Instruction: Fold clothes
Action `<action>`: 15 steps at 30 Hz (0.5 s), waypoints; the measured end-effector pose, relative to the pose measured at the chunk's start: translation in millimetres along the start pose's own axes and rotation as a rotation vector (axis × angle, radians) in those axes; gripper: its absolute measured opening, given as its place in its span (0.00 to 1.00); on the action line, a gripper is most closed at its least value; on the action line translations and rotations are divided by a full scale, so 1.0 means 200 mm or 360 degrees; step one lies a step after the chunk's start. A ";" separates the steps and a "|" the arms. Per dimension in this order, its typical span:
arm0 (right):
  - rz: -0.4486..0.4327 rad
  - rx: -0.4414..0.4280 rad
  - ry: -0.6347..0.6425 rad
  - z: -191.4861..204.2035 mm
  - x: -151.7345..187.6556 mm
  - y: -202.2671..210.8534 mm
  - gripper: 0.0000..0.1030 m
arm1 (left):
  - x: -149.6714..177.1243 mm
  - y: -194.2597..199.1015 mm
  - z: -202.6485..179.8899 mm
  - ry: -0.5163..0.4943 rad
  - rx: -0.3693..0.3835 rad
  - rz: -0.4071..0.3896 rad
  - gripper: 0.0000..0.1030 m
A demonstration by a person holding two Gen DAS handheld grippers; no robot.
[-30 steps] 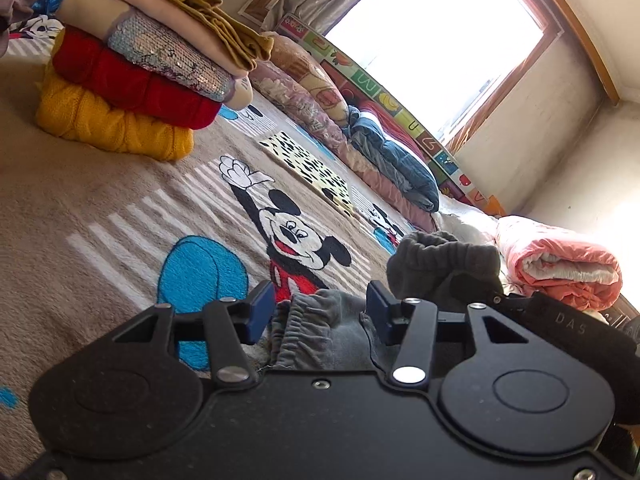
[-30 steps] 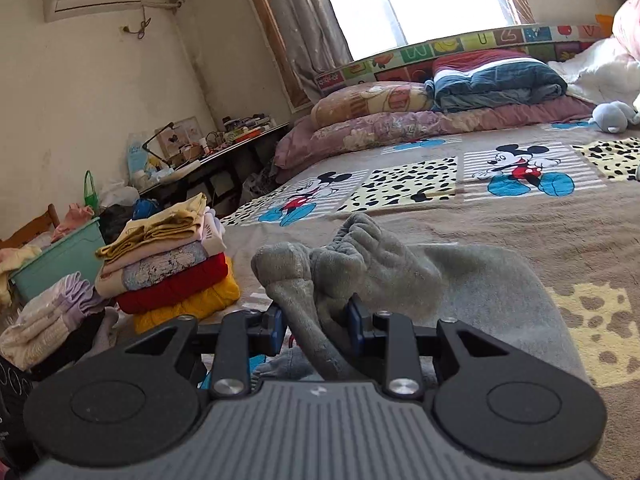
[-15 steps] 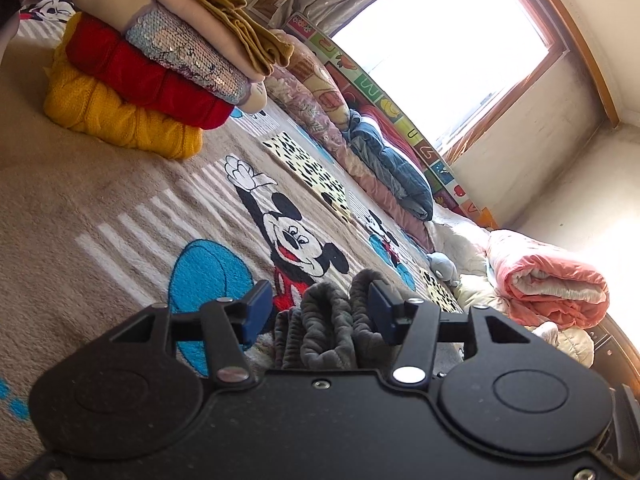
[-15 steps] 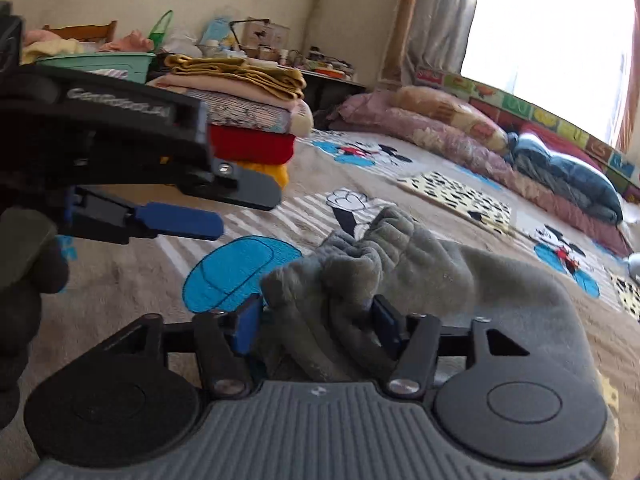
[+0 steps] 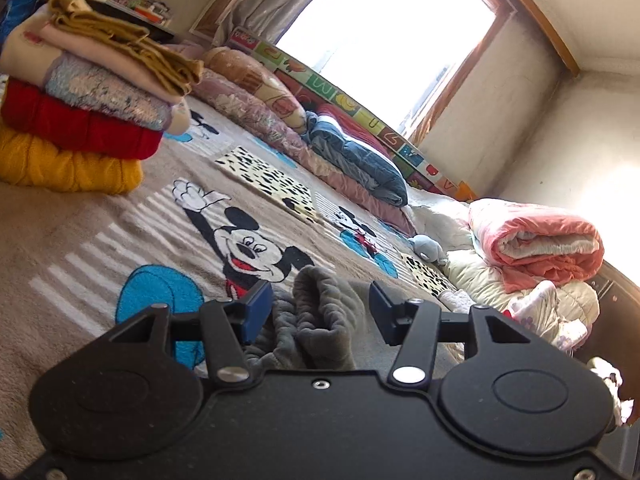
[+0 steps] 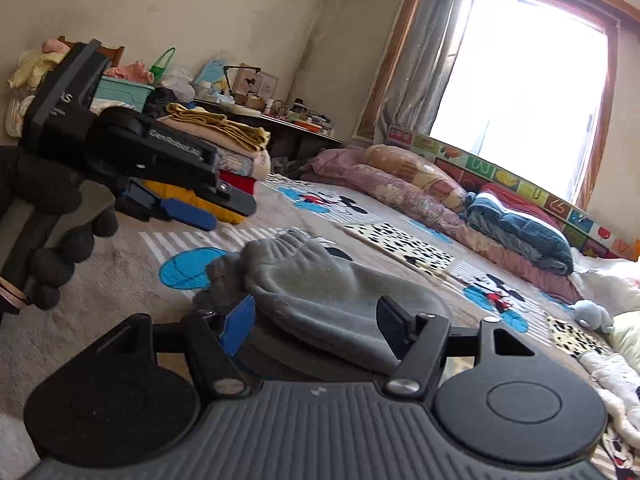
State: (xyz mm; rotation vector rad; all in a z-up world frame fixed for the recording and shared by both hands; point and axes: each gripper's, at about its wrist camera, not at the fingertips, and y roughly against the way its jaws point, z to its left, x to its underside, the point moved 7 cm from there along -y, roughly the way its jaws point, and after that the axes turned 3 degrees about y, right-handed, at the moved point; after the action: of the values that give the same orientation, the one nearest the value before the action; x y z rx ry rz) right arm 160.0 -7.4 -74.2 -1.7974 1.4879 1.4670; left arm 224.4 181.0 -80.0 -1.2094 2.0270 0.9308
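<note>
My left claw (image 5: 320, 308) stands wide, the bunched waistband of the grey trousers (image 5: 320, 320) loose between its fingers, touching only the left one. My right claw (image 6: 316, 320) is also wide, over the same trousers (image 6: 320, 288) lying folded on the blanket (image 6: 120, 280). A stack of folded clothes (image 5: 80, 112) sits at 10 o'clock in the left view, well apart.

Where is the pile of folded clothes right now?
The pile of folded clothes sits on the Mickey Mouse blanket, far left in the left wrist view, beyond the grey garment.
</note>
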 end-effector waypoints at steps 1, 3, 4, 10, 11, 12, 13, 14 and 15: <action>0.0034 0.0056 0.0042 -0.03 0.04 -0.01 0.66 | 0.01 -0.01 -0.03 -0.0041 -0.0012 0.0015 0.51; 0.0102 0.0142 0.0125 -0.07 0.12 -0.03 0.66 | 0.05 -0.07 -0.06 -0.0126 -0.0066 0.0039 0.51; 0.0141 0.0161 0.0153 -0.07 0.16 -0.05 0.66 | 0.07 -0.09 -0.08 -0.0168 -0.0093 0.0051 0.51; 0.0241 0.0242 0.0146 -0.12 0.29 -0.17 0.64 | 0.16 -0.26 -0.11 -0.0407 -0.0324 0.0109 0.29; 0.0260 0.0263 0.0135 -0.13 0.31 -0.20 0.61 | 0.17 -0.28 -0.09 -0.0436 -0.0366 0.0120 0.27; 0.0269 0.0285 0.0085 -0.17 0.32 -0.21 0.50 | 0.18 -0.30 -0.08 -0.0464 -0.0408 0.0132 0.26; 0.0274 0.0308 0.0024 -0.21 0.34 -0.20 0.46 | 0.19 -0.31 -0.06 -0.0491 -0.0449 0.0143 0.26; 0.0279 0.0330 -0.0037 -0.25 0.36 -0.20 0.46 | 0.19 -0.32 -0.06 -0.0482 -0.0433 0.0159 0.26; 0.0284 0.0353 -0.0098 -0.29 0.37 -0.20 0.47 | 0.20 -0.33 -0.05 -0.0474 -0.0419 0.0175 0.26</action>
State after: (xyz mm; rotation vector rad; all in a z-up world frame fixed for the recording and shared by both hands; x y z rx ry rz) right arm 214.2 -75.6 -129.1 -1.5106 1.7416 1.3619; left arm 265.9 130.9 -121.7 -1.0246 1.7865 1.3787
